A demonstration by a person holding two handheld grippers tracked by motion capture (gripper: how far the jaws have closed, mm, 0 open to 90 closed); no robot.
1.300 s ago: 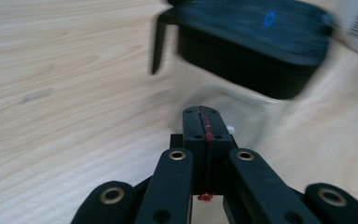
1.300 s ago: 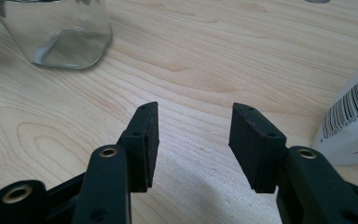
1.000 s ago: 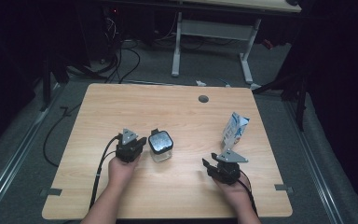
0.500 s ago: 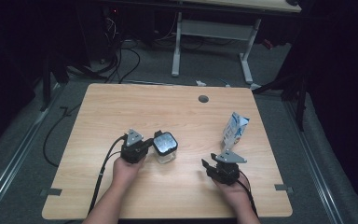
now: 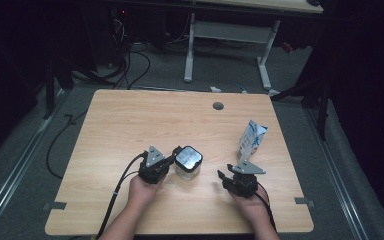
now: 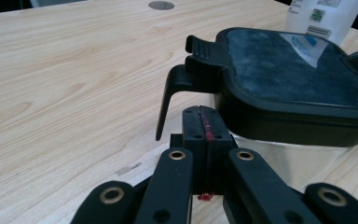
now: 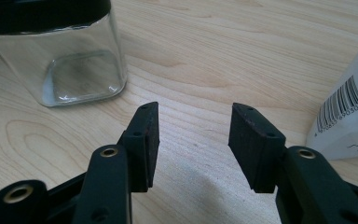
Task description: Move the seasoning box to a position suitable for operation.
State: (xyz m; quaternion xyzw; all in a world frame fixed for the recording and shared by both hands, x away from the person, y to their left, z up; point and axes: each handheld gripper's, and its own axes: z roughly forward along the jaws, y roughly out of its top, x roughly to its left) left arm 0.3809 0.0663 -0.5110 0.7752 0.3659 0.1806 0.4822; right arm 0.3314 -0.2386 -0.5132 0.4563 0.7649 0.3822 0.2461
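**Wooden table in a dark room, jar at lower centre**

At the far left of the high view a grey floor strip (image 5: pixel 25 150) runs beside the light wooden table (image 5: pixel 130 120), and black cables (image 5: pixel 130 65) lie on the floor in the upper left. The room around the table is dark. On the tabletop, left of centre and low in the frame, a hand (image 5: pixel 142 192) holds the left gripper (image 5: pixel 169 162); in the left gripper view its jaws are pressed flat together with nothing between them, the tips just beside the latch of the jar's lid. The glass jar (image 5: pixel 187 162) with a black clip lid stands at lower centre, upright and see-through, and looks empty in the right gripper view. A round grommet hole (image 5: pixel 218 106) sits near the table's far edge, above the jar. Behind it stand the white legs of a second desk (image 5: pixel 190 50). Lower right of centre, the right gripper (image 5: pixel 227 177) rests with jaws partly apart around bare wood. Just beyond it, toward the right, a white and blue carton (image 5: pixel 252 140) stands upright.
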